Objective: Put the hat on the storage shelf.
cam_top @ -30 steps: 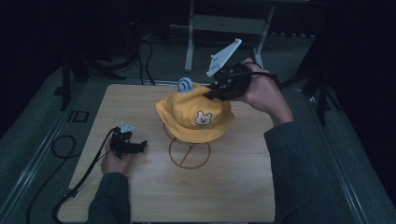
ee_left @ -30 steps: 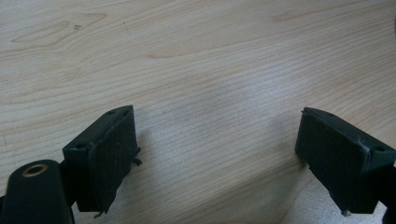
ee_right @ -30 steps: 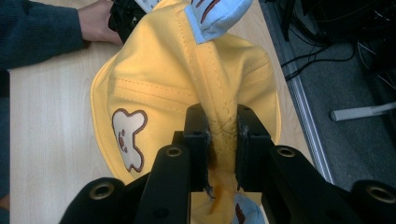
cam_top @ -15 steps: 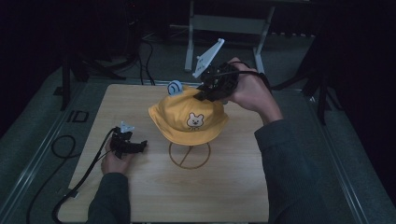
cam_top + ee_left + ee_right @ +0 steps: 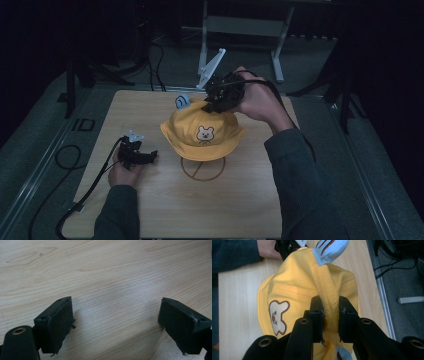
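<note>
A yellow bucket hat (image 5: 202,132) with a bear patch and a blue ear (image 5: 182,100) hangs mid-table over the round wire base of a stand (image 5: 202,169). Whether it rests on the stand I cannot tell. My right gripper (image 5: 212,102) is shut on the hat's crown. In the right gripper view the jaws pinch a fold of the hat (image 5: 312,285) at the right gripper (image 5: 330,302), with the blue ear (image 5: 332,248) beyond. My left gripper (image 5: 145,156) lies on the table at the left. In the left gripper view the left gripper (image 5: 115,315) stands open over bare wood.
The wooden table (image 5: 150,210) has bare wood in front and to both sides of the stand. A cable (image 5: 65,160) trails off the table's left edge onto the grey floor. A metal frame (image 5: 240,25) stands beyond the far edge.
My right gripper has carried the hat's crown to the left, and the hat has shifted slightly left with it. The left gripper has stayed put.
</note>
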Demonstrator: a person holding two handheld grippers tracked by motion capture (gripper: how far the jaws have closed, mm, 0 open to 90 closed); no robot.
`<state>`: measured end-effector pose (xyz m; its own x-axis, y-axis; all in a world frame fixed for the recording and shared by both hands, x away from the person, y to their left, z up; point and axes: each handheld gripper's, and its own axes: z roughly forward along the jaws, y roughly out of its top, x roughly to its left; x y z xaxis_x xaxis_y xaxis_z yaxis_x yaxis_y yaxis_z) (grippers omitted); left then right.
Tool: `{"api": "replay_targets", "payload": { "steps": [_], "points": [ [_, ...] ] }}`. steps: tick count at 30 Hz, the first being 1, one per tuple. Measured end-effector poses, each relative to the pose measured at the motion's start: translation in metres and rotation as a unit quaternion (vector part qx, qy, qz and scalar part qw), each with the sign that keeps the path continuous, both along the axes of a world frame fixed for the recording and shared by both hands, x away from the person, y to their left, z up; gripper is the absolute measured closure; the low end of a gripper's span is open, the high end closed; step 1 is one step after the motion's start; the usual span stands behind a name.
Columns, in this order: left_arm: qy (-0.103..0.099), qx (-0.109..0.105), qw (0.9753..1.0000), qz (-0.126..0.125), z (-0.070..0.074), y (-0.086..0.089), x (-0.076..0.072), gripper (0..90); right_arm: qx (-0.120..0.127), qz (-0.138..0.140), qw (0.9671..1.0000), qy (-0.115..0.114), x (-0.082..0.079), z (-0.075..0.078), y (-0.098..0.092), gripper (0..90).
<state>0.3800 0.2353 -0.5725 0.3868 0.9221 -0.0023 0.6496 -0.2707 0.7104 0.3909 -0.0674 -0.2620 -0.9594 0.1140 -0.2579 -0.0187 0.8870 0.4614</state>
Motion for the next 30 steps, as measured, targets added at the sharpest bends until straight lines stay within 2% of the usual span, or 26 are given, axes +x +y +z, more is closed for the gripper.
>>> {"api": "replay_targets", "payload": {
  "steps": [10, 14, 18, 23, 27, 30],
  "points": [
    [0.001, 0.001, 1.0000, -0.001, 0.000, 0.000, 0.000, 12.9, -0.008, 0.009, 0.9999, 0.011, 0.000, -0.009, 0.007, 73.8],
    [0.000, 0.000, 1.0000, -0.001, 0.000, 0.000, 0.000, 12.9, -0.007, -0.003, 1.0000, 0.006, 0.001, -0.010, 0.008, 63.8],
    [0.000, 0.000, 1.0000, -0.001, 0.000, 0.000, 0.000, 12.9, -0.013, -0.005, 0.9999, 0.005, -0.001, -0.012, 0.007, 57.8],
    [0.000, 0.000, 1.0000, -0.001, 0.000, 0.000, 0.000, 12.9, -0.010, -0.018, 0.9996, -0.021, -0.002, -0.009, 0.004, 43.1],
    [0.000, 0.001, 1.0000, -0.001, 0.000, 0.000, 0.000, 12.9, -0.009, -0.030, 0.9991, -0.026, -0.001, -0.005, -0.003, 37.9],
    [0.000, 0.000, 1.0000, -0.001, 0.000, 0.000, 0.000, 12.9, 0.003, -0.035, 0.9991, -0.024, -0.001, -0.002, -0.010, 35.6]
  ]
}}
